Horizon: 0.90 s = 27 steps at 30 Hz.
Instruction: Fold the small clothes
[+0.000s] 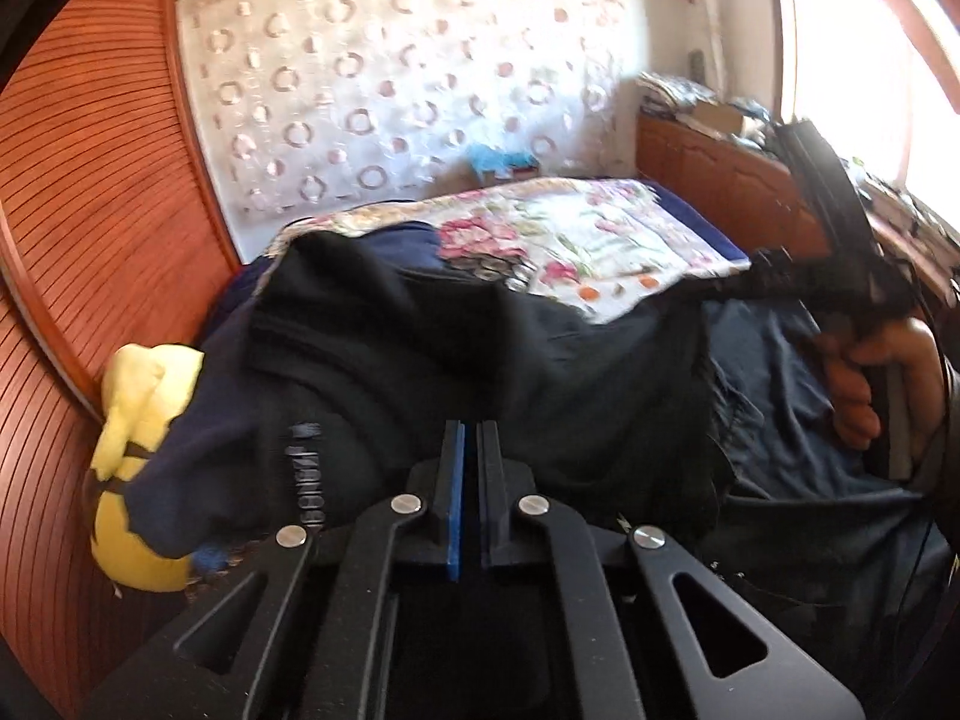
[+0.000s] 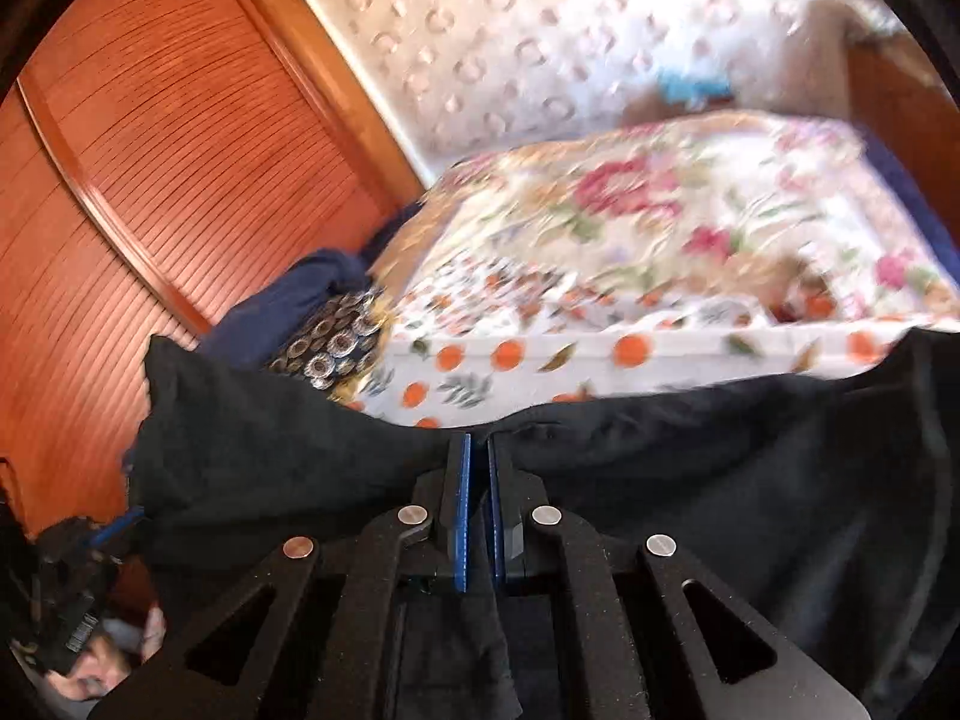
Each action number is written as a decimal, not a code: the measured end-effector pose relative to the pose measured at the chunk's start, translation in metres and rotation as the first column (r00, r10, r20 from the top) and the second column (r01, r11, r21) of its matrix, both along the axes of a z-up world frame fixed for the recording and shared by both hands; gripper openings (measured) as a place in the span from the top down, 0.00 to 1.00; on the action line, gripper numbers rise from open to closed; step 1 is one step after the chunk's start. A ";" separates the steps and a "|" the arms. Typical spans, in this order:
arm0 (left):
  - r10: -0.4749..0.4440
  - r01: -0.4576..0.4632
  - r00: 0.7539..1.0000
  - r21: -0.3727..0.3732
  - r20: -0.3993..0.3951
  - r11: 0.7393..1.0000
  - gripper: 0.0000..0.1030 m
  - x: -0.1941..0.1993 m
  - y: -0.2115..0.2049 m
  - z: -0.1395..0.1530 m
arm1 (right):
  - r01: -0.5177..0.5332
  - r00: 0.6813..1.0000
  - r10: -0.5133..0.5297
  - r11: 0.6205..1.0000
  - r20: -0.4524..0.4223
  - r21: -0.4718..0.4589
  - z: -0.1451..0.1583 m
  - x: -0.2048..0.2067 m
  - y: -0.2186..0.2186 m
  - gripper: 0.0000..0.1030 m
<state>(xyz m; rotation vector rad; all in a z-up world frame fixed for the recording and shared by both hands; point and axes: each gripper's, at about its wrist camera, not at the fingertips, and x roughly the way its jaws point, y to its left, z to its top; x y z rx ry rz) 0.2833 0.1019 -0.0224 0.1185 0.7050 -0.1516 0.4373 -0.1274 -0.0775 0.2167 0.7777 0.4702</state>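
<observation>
Fold barely begun: left gripper [image 1: 471, 429] and right gripper [image 2: 479, 441] both pinch the black garment [image 1: 480, 330], unfolded over bed [image 2: 660, 228].

Wardrobe door [image 1: 90, 192]: reddish slatted wood, at 9 o'clock.
Floral bedspread [image 1: 576, 234]: across the bed, at 12 o'clock.
Yellow plush toy [image 1: 135, 480]: at 8 o'clock, against the wardrobe.
Wooden sideboard [image 1: 720, 180]: cluttered, at 2 o'clock.

Showing in view: two grippers, left gripper [image 1: 471, 429] and right gripper [image 2: 478, 441]; one black garment [image 1: 480, 336]; one yellow plush toy [image 1: 141, 468]; one floral bedspread [image 2: 660, 228].
</observation>
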 end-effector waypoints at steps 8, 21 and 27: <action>0.003 -0.003 1.000 -0.058 0.016 0.998 0.73 -0.010 0.021 0.012 | -0.038 0.997 0.046 0.992 0.068 -0.123 0.003 -0.029 0.025 0.71; 0.031 -0.027 0.999 -0.118 0.034 0.993 0.24 -0.034 0.048 0.020 | -0.317 0.948 0.318 0.947 0.007 -0.045 -0.019 -0.045 0.080 0.71; 0.026 -0.022 0.999 -0.130 0.029 0.991 0.24 -0.040 0.050 0.017 | -0.322 0.946 0.321 0.947 -0.031 -0.013 -0.027 -0.029 0.084 0.90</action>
